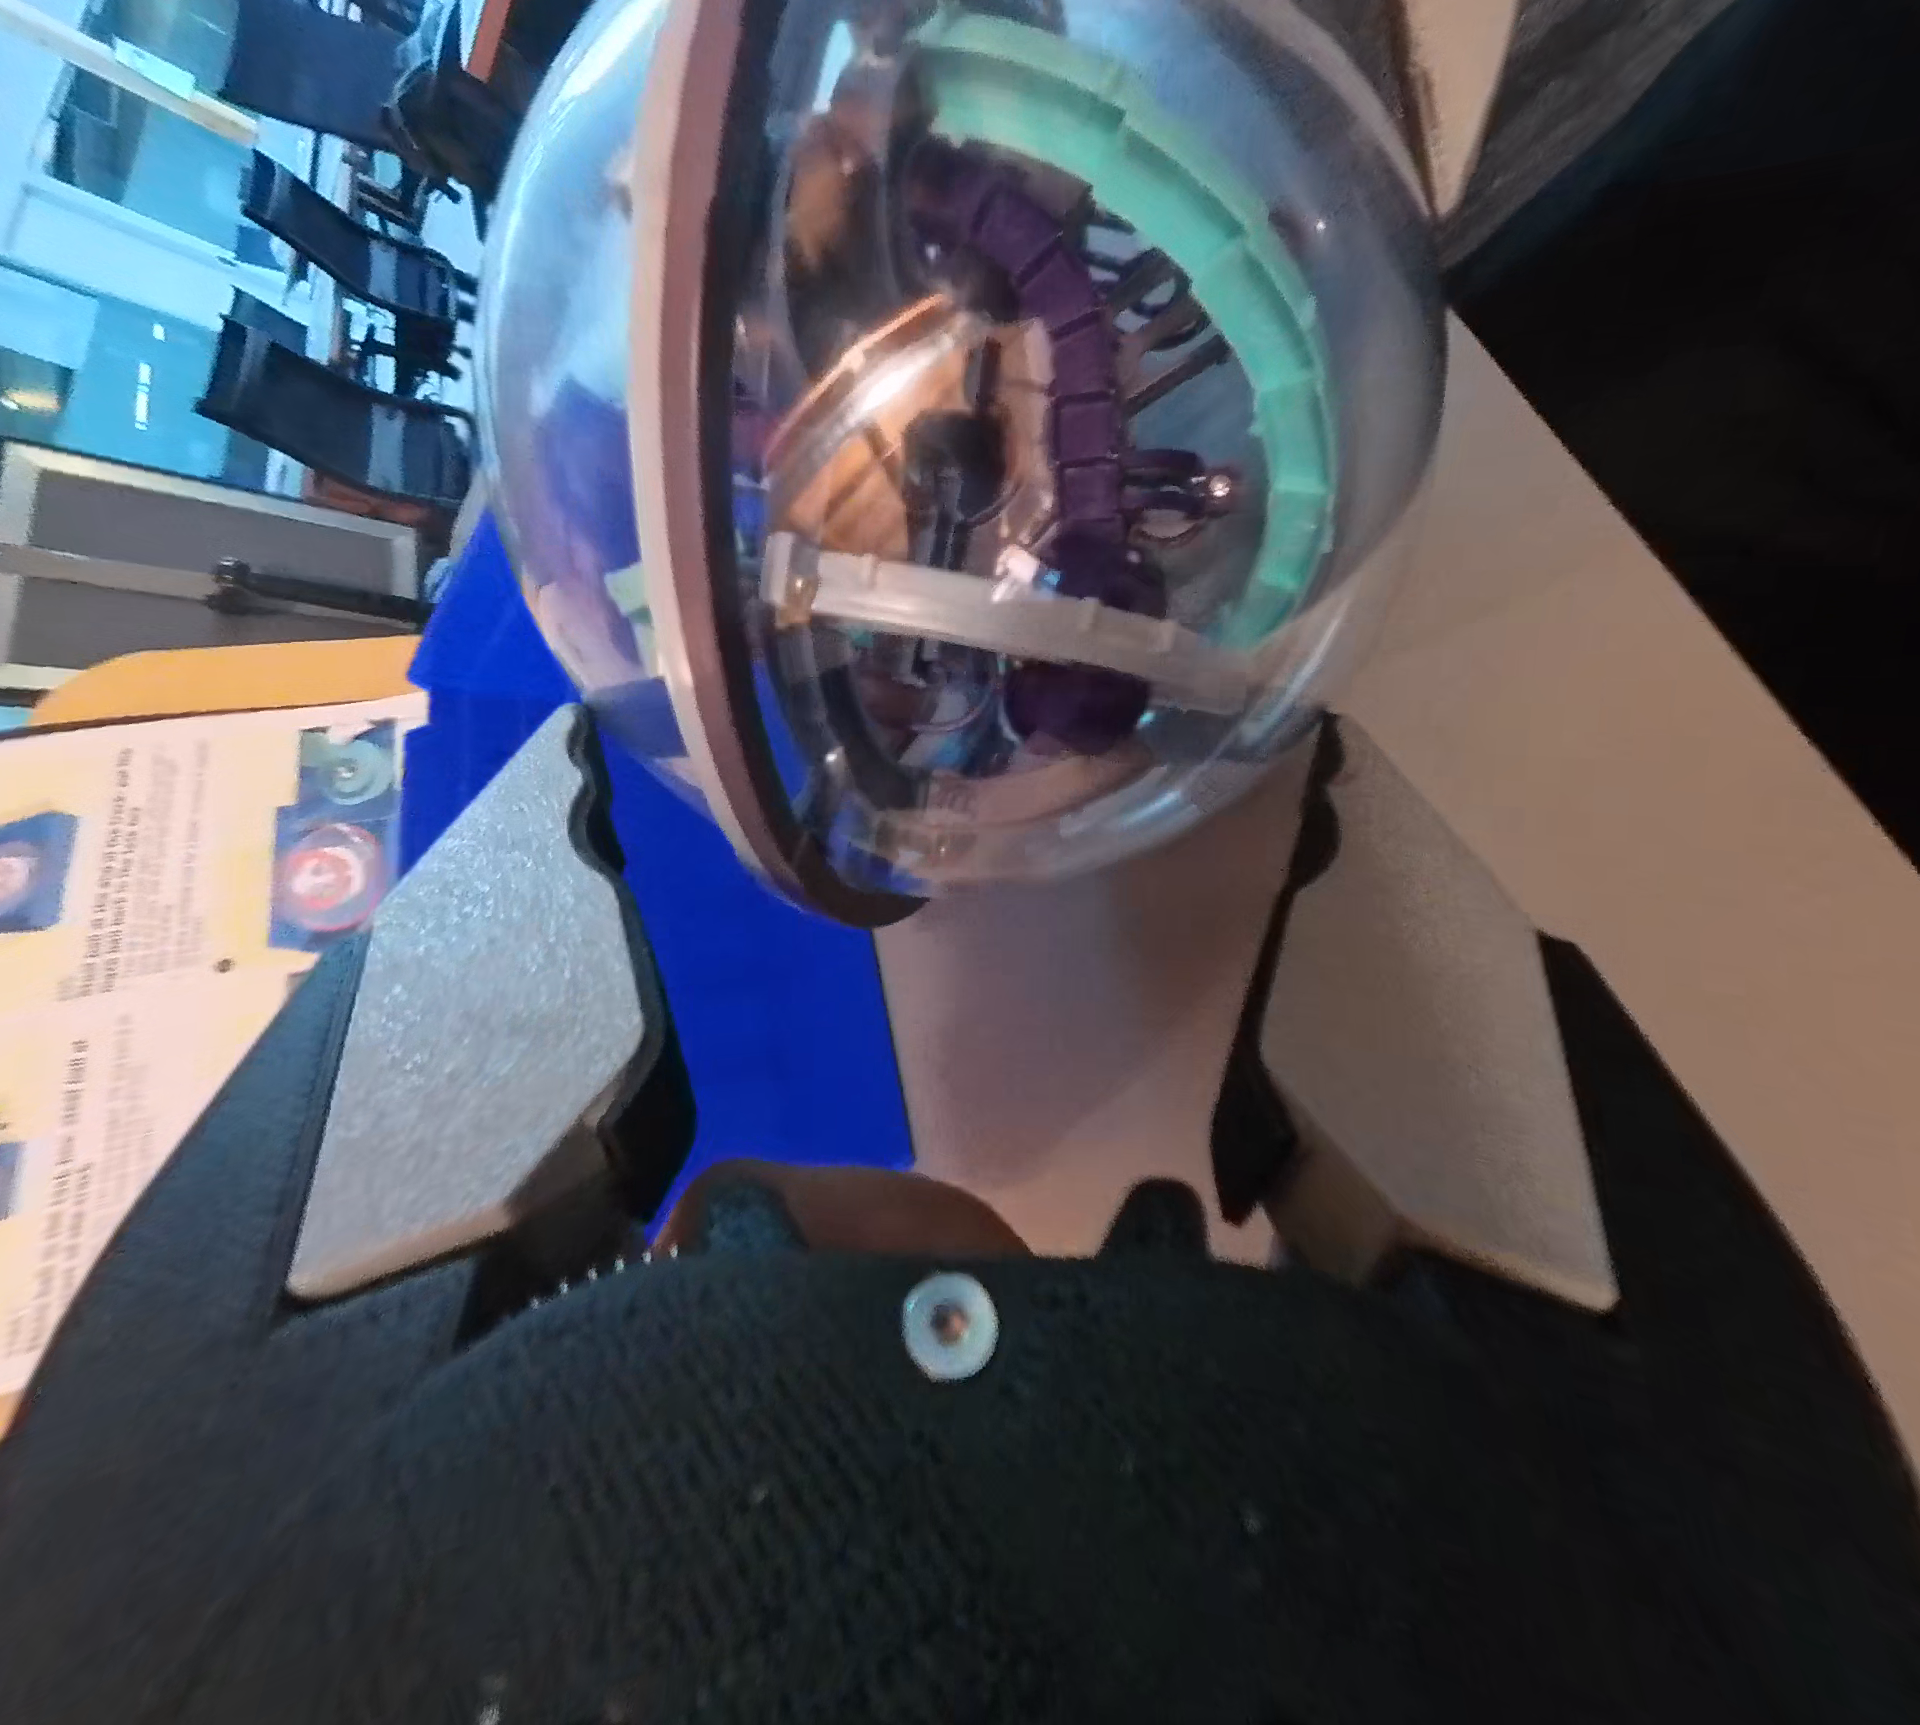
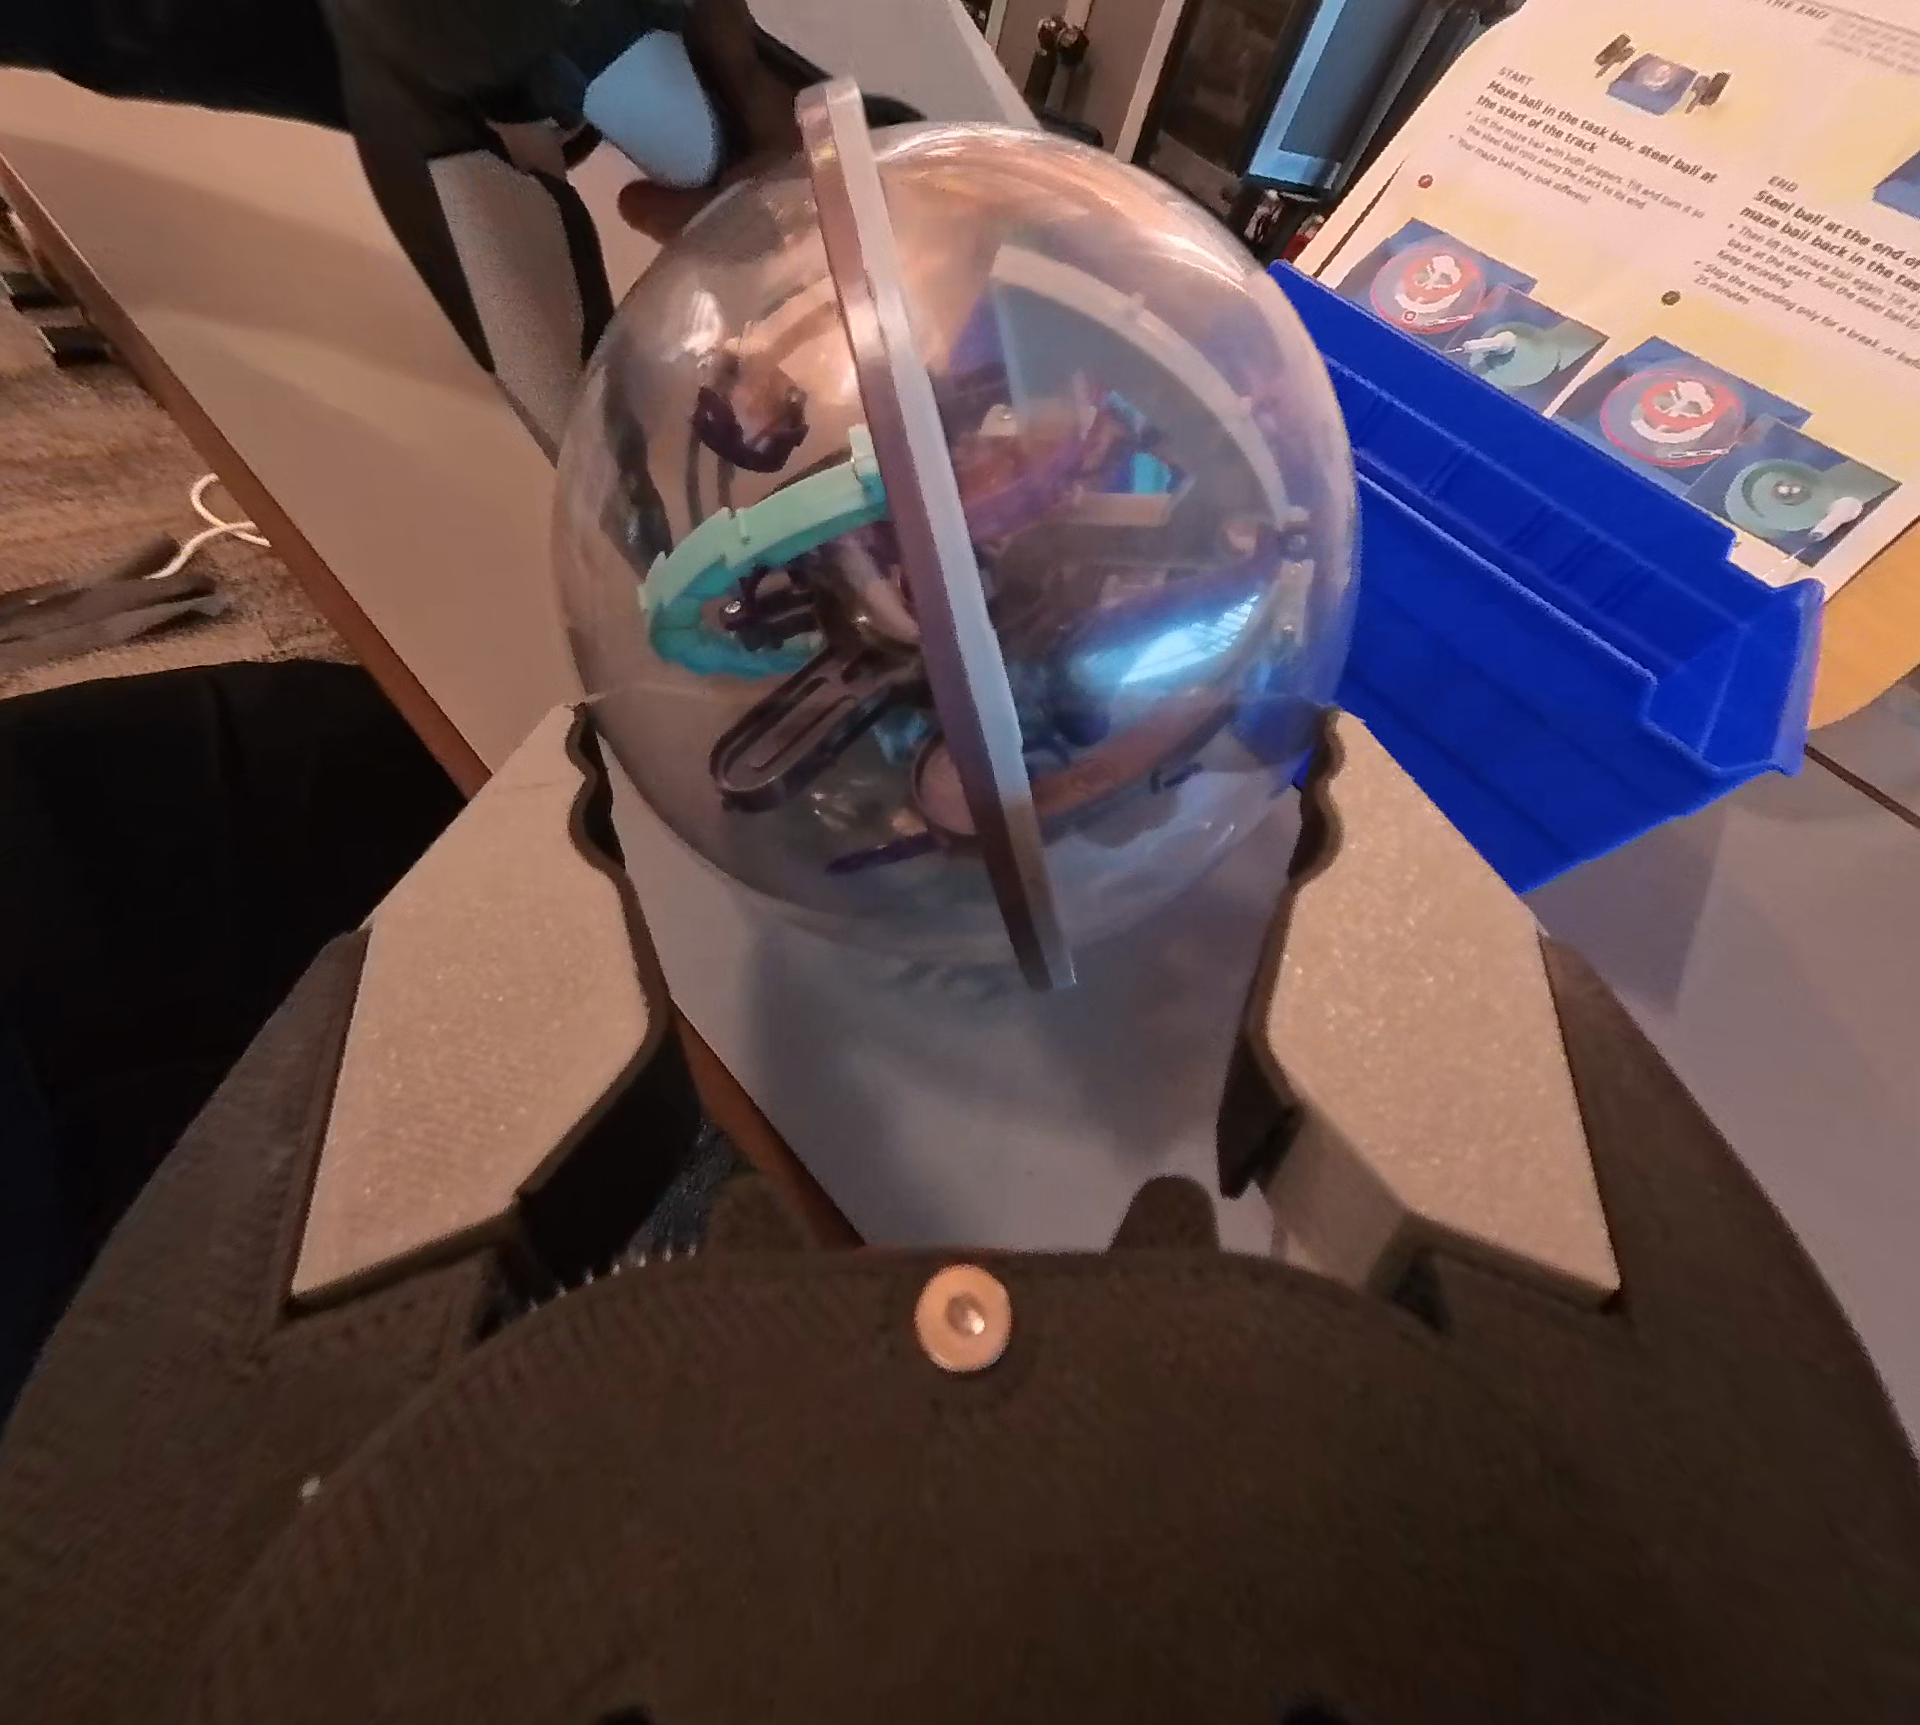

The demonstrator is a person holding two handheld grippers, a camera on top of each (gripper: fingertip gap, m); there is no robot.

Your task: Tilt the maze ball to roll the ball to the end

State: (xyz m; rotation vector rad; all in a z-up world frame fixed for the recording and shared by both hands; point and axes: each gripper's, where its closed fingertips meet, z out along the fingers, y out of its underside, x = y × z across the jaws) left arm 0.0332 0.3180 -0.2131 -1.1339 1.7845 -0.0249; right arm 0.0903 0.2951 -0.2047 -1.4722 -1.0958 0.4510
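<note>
The maze ball [image 1: 966,387] is a clear sphere with a grey equator ring, a mint-green track and a purple track inside. My left gripper [image 1: 956,771] is shut on its lower sides and holds it tilted above the table. A small steel ball [image 1: 1218,486] sits at the purple track beside the green ring. In the right wrist view my right gripper [image 2: 951,761] is shut on the maze ball [image 2: 956,532] too. The steel ball [image 2: 735,607] shows inside the teal arc. The left gripper [image 2: 665,158], black with a yellow sticker, meets the sphere's far side.
A blue bin [image 2: 1558,636] stands on the white table [image 2: 312,304] right of the sphere, also in the left wrist view [image 1: 748,969]. An instruction sheet [image 2: 1662,273] leans behind it. The table's wooden front edge [image 2: 260,512] runs on the left, with carpet floor below.
</note>
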